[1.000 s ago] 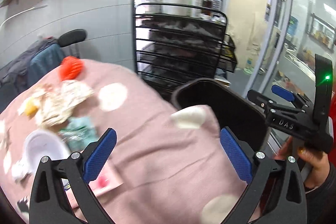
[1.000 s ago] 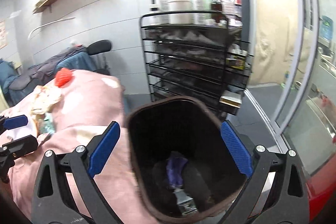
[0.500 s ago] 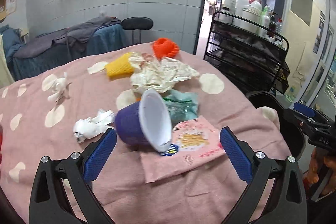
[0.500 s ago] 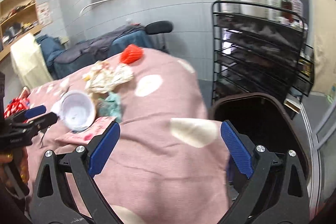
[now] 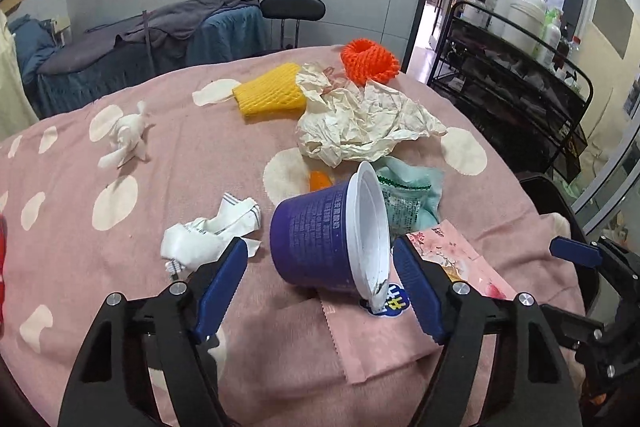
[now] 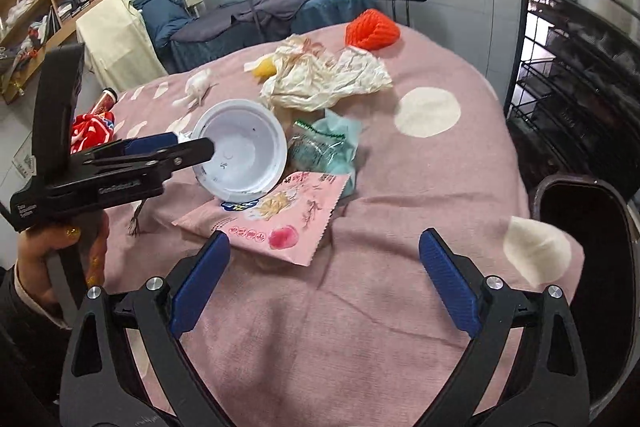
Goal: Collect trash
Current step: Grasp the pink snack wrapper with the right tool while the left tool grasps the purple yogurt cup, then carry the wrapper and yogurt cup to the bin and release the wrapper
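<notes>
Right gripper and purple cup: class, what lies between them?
In the right wrist view, a pink snack wrapper lies between the right gripper and purple cup.

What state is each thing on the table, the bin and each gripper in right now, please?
Purple cup: tipped on its side, empty.
Beige paper: crumpled.
Pink packet: lying flat.
Trash bin: open.
Left gripper: jaws closing around the cup, not gripping yet.
Right gripper: open, empty.

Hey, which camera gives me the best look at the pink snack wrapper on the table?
The right wrist view: the pink wrapper lies nearly whole there, print visible, only its far edge under the purple cup. In the left wrist view the cup and a gripper finger cover part of it.
</notes>
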{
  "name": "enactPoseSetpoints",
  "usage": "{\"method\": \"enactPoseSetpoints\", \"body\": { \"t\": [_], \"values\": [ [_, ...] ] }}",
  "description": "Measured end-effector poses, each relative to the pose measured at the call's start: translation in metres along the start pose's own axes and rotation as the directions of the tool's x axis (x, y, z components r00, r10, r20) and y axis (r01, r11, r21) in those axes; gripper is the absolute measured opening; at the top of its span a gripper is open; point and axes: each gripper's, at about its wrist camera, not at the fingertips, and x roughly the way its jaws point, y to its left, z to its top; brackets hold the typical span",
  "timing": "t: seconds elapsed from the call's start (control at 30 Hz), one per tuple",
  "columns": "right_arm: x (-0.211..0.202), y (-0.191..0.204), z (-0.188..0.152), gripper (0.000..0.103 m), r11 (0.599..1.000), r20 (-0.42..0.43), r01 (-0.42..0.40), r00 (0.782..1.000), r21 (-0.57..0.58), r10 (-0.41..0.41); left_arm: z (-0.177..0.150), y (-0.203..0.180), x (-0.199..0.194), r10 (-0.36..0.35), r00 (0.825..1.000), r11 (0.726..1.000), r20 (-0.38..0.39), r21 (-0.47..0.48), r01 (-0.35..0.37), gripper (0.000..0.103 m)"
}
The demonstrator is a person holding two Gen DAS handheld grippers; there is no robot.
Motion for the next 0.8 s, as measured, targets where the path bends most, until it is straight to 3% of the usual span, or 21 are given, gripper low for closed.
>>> {"method": "enactPoseSetpoints", "body": {
  "t": [0.2, 0.37, 0.53, 0.6, 0.67, 0.8],
  "values": [
    [0.032, -0.006, 0.004, 0.067, 0.987, -0.127, -0.106, 0.984, 0.118, 0.121, 0.005, 0.006, 0.02, 0.05, 0.998, 0.999, -0.041, -0.004, -0.05, 0.053],
    [0.052, 0.0, 0.01, 0.058, 0.98, -0.187, -0.134, 0.969, 0.15, 0.161, -0.005, 0.032, 0.021, 0.041, 0.996, 0.996, -0.073, -0.07, -0.047, 0.039],
    [0.064, 0.005, 0.018, 0.041, 0.977, -0.197, -0.127, 0.967, 0.174, 0.161, -0.015, 0.056, 0.019, -0.004, 0.997, 0.989, -0.073, -0.15, -0.007, 0.02],
    [0.068, 0.003, 0.02, 0.025, 0.975, -0.196, -0.124, 0.968, 0.184, 0.16, -0.015, 0.058, 0.016, -0.001, 0.998, 0.988, -0.066, -0.153, -0.009, 0.016],
    [0.069, 0.001, 0.023, 0.016, 0.967, -0.18, -0.151, 0.965, 0.204, 0.188, -0.015, 0.058, 0.013, -0.013, 0.998, 0.987, -0.055, -0.158, 0.004, 0.013],
    [0.061, 0.0, 0.025, 0.01, 0.962, -0.132, -0.184, 0.968, 0.203, 0.213, -0.017, 0.056, 0.008, -0.026, 0.999, 0.987, -0.035, -0.161, 0.02, 0.009]
  ]
}}
